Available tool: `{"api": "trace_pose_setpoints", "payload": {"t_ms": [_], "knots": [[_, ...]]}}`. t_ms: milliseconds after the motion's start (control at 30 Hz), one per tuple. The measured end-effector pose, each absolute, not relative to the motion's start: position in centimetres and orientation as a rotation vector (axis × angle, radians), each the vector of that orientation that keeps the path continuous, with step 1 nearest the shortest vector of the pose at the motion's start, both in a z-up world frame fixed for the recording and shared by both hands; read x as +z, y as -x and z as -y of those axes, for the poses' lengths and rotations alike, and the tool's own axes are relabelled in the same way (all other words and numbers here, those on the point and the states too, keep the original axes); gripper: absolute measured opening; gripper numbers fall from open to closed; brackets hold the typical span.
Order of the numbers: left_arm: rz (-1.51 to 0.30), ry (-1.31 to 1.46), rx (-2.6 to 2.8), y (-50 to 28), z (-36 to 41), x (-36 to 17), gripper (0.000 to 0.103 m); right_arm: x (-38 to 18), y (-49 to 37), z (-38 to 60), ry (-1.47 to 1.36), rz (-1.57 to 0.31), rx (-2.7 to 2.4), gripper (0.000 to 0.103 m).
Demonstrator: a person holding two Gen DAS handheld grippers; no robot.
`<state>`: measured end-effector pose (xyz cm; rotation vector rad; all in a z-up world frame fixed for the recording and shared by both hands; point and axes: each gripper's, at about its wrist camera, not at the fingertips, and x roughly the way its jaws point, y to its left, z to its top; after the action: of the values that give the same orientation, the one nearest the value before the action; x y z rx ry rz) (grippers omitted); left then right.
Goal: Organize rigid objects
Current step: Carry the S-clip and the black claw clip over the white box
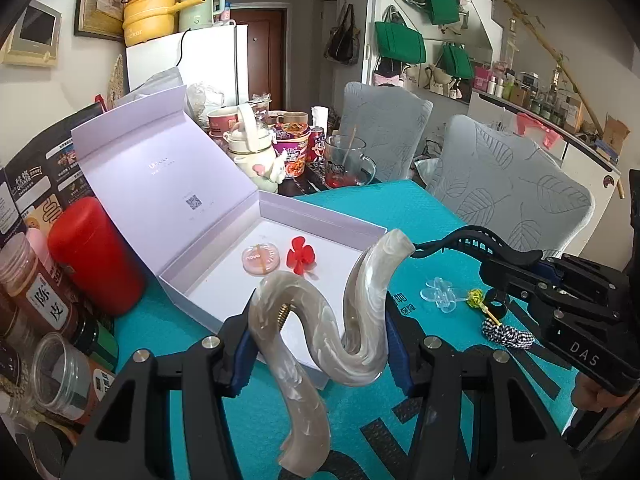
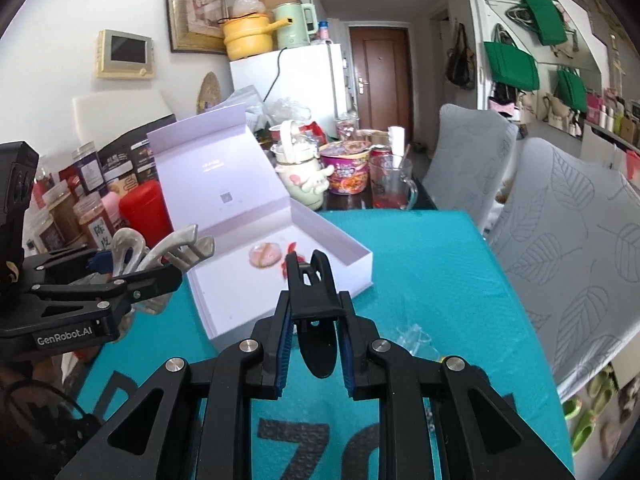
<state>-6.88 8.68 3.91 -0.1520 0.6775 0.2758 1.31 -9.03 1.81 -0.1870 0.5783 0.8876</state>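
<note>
red canister [image 1: 94, 254], instant noodle cup [image 1: 291, 148], glass mug [image 1: 347, 162], grey chairs [image 1: 508, 184]

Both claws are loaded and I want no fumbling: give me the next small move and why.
Probably carry the left claw forward over the open white box and set its pearly hair clip beside the red flower clip; the right claw grips a black clip.

Open box [image 1: 352, 240] on mat [image 1: 432, 208], chairs [image 1: 508, 184] behind

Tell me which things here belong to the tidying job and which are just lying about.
Job: pearly hair claw in the left gripper; black clip in the right gripper; open white box; clear clip.

Lying about: red canister, noodle cup, glass mug.
</note>
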Motion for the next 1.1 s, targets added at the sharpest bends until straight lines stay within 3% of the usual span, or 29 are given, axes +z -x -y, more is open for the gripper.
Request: {"api": "trace_pose_setpoints", "payload": {"t_ms": [600,1100], "knots": [[-0.593,0.147,0.365,1.9,-14.6,7.1,0.054,6.2,-4.8,2.3,0.229,-0.487,0.986,0.021],[-0.61,0.252,0.371,-3.9,-19.1,5.1,0.054,5.8,-10.5,-3.2,0.202,-0.485,0.973,0.021]]}}
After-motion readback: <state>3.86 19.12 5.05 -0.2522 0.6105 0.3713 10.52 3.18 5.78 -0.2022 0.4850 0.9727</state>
